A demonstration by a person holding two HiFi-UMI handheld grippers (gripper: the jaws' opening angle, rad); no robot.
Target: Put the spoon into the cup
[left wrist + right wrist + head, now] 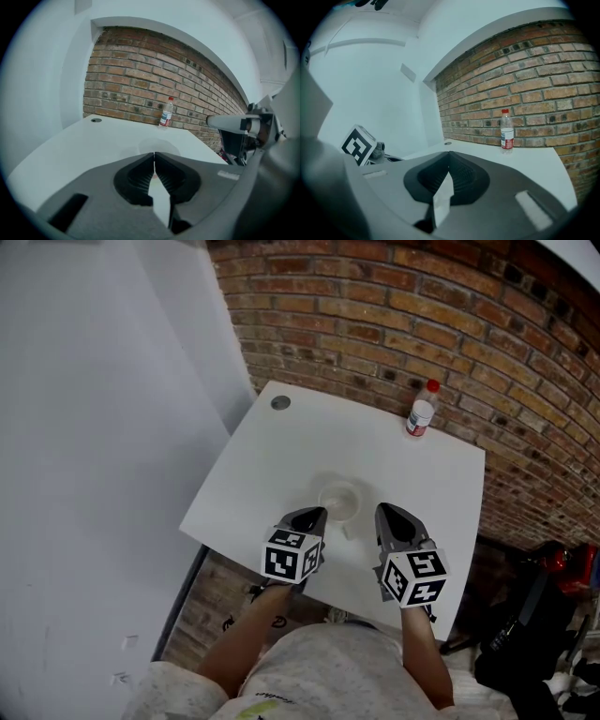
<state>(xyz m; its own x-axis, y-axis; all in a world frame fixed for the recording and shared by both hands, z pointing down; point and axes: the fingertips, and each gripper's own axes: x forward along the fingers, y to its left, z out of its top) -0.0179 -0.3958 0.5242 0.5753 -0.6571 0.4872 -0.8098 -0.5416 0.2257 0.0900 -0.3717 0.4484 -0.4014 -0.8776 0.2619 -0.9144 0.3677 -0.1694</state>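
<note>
Left gripper (314, 515), right gripper (385, 513): jaws together, empty, flanking cup (339, 500) on table (281, 456). Spoon: perhaps the pale speck (349, 532) beside cup, too small to tell. Probably light, stiff, slippery; pinch your jaws mid-handle.

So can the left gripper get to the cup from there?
Probably yes: the cup stands just ahead of the left gripper with nothing between them, though its jaws are together and must open first.
</note>
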